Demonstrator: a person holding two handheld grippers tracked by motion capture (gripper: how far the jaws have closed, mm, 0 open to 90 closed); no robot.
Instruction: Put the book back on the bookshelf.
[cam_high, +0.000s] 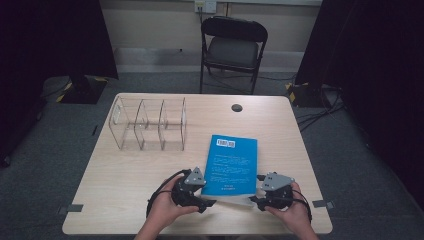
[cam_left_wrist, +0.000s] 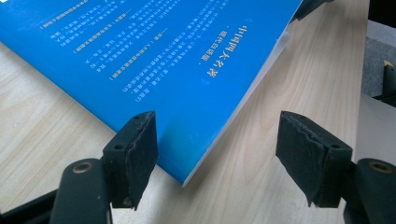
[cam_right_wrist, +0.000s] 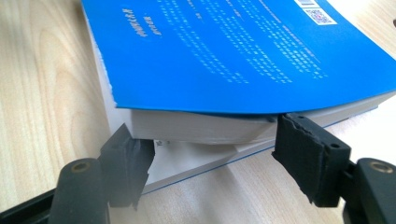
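A thick blue book (cam_high: 232, 165) lies back cover up on the wooden table (cam_high: 125, 190), barcode at its far end. My left gripper (cam_high: 210, 203) sits at its near left corner, my right gripper (cam_high: 254, 200) at its near right corner. In the left gripper view the left gripper (cam_left_wrist: 219, 149) is open; the book's corner (cam_left_wrist: 187, 140) pokes between the jaws with a wide gap to the right pad. In the right gripper view the book (cam_right_wrist: 224, 56) has its cover and upper pages lifted off the lower pages. The right gripper (cam_right_wrist: 212, 154) is open against that white page edge.
A clear plastic organiser (cam_high: 148, 125) with three compartments stands at the back left of the table. A small black disc (cam_high: 237, 107) sits near the far edge. A folding chair (cam_high: 234, 47) stands beyond the table. Black tape marks (cam_high: 75, 208) the near left corner.
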